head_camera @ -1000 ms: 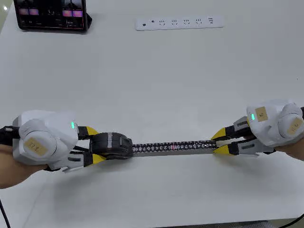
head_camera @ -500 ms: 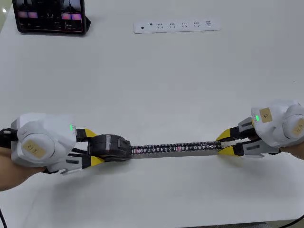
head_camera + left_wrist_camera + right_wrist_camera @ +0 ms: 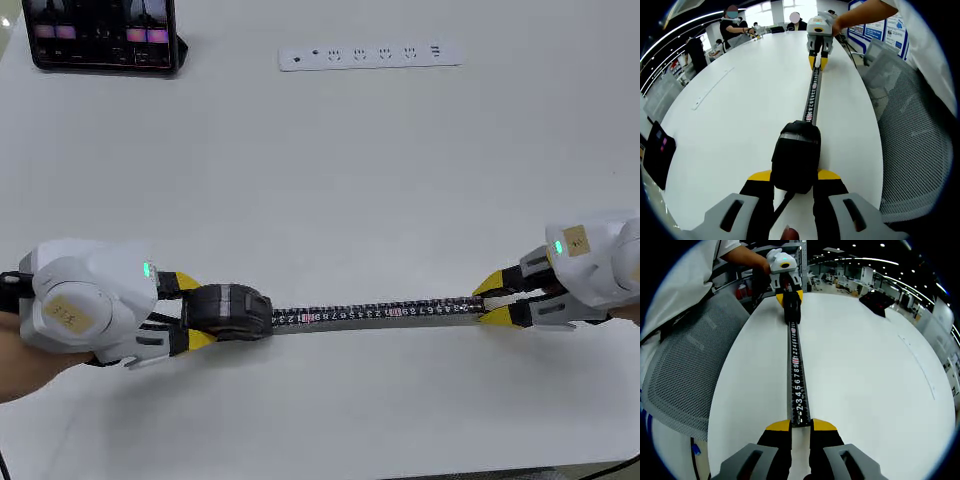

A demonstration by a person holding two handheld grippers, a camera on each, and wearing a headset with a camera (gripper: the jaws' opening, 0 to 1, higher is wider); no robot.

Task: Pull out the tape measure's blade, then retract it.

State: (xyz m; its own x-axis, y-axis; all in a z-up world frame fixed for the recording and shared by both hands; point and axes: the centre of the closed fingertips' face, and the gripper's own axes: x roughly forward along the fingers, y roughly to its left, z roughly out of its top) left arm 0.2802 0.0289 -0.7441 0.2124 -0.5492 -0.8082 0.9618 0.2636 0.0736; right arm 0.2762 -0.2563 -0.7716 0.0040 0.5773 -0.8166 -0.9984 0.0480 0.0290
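Note:
A black tape measure case [image 3: 228, 311] lies on the white table, and my left gripper [image 3: 188, 312] is shut on it; the case [image 3: 796, 154] sits between that gripper's yellow-tipped jaws. The dark numbered blade [image 3: 375, 313] runs out of the case to the right, stretched flat just above the table. My right gripper [image 3: 496, 300] is shut on the blade's end. In the right gripper view the blade [image 3: 795, 375] runs from between the yellow tips [image 3: 800, 426] to the far case [image 3: 791, 305] and the left gripper [image 3: 782, 265].
A white power strip [image 3: 370, 55] lies at the far side of the table. A dark tablet-like device [image 3: 100, 35] stands at the far left corner. A mesh chair [image 3: 900, 130] stands beside the table edge. People sit at the far end of the long table.
My right gripper has moved right with the blade's end, so more blade is out of the case. The left gripper and case have shifted slightly left.

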